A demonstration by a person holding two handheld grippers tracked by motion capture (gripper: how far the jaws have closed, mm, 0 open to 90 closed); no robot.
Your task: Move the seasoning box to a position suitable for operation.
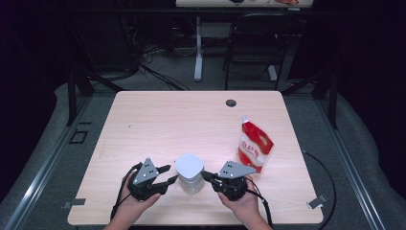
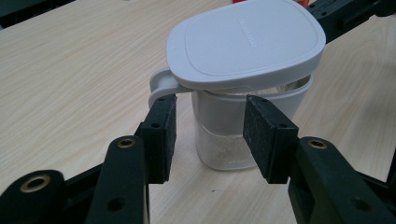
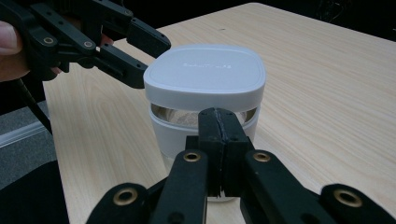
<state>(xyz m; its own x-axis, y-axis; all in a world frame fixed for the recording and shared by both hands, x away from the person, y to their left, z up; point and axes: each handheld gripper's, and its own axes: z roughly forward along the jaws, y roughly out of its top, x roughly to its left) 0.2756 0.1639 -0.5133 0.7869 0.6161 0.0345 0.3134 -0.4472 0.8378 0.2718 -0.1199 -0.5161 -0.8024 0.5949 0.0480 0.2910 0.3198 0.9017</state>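
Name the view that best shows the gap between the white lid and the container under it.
The right gripper view: it looks level at the white lid lifted off the container, with a dark slit between. The left gripper view shows the lid tilted above the rim. The high view looks down on the lid, hiding the gap.

Landmark: white container [image 3: 205, 100], standing upright on the pale wooden table [image 3: 327, 93]
Lid: white, rounded-square, seen raised above the container's body, a gap visible beneath it
Right gripper [image 3: 218, 140]: black jaws pressed together, placed directly in front of the container, at its near wall
Left gripper [image 3: 140, 56]: seen to the left of the container, jaws parted, tips beside the lid's edge
Hand [image 3: 11, 51]: partly seen at the far left, behind the left gripper
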